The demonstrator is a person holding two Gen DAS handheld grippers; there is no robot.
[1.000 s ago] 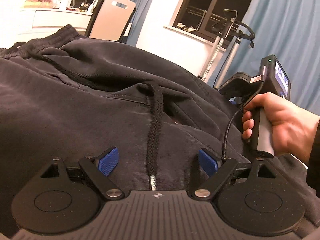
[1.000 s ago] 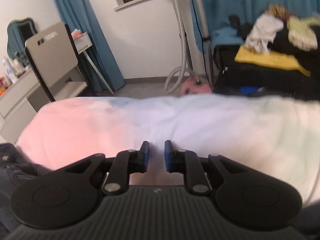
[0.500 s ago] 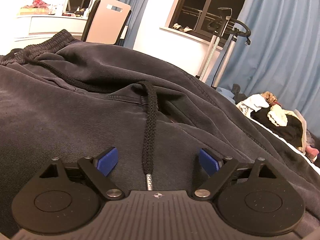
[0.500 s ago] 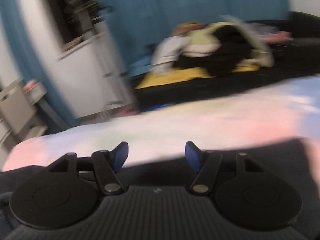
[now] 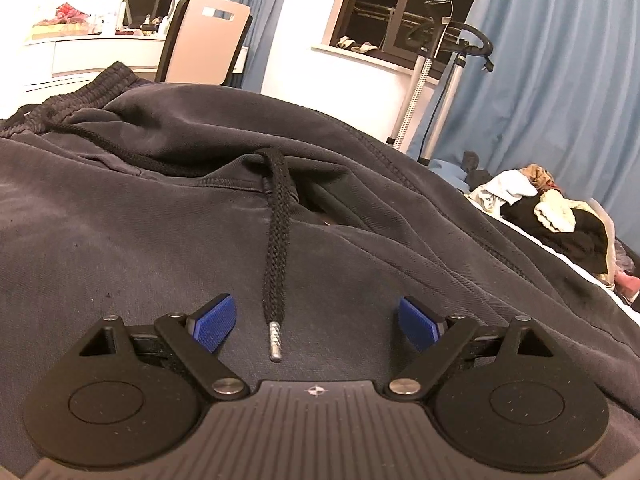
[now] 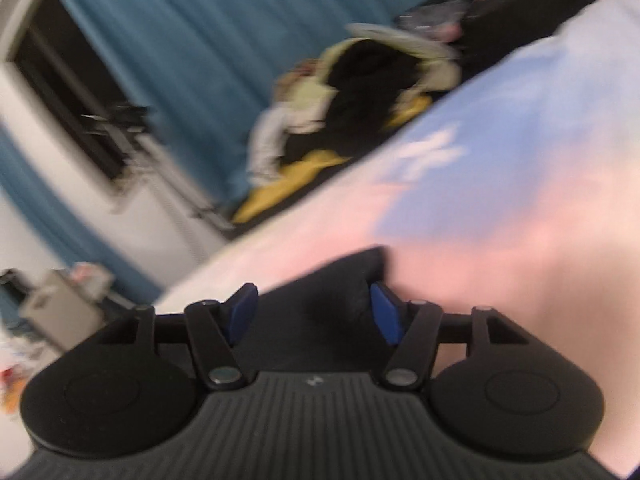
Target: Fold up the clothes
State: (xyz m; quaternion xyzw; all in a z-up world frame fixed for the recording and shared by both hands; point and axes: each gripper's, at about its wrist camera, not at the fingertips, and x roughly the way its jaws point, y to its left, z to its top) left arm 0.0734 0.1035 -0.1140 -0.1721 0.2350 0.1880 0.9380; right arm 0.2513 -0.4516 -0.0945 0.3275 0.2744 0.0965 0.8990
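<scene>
Since the right gripper [image 6: 312, 312] was swung over to the trousers' [image 5: 160, 216] edge, jaws now spread, a grasp is prepared; left gripper [image 5: 316, 322] jaws are held wide.

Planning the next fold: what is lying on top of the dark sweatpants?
A black drawstring with a metal tip lies on the dark sweatpants. Whatever the folds cover cannot be seen.

1 dark sweatpants [image 5: 160, 216], 1 drawcord [image 5: 276, 240], 1 chair [image 5: 204, 40], 1 clothes pile [image 5: 548, 216].
</scene>
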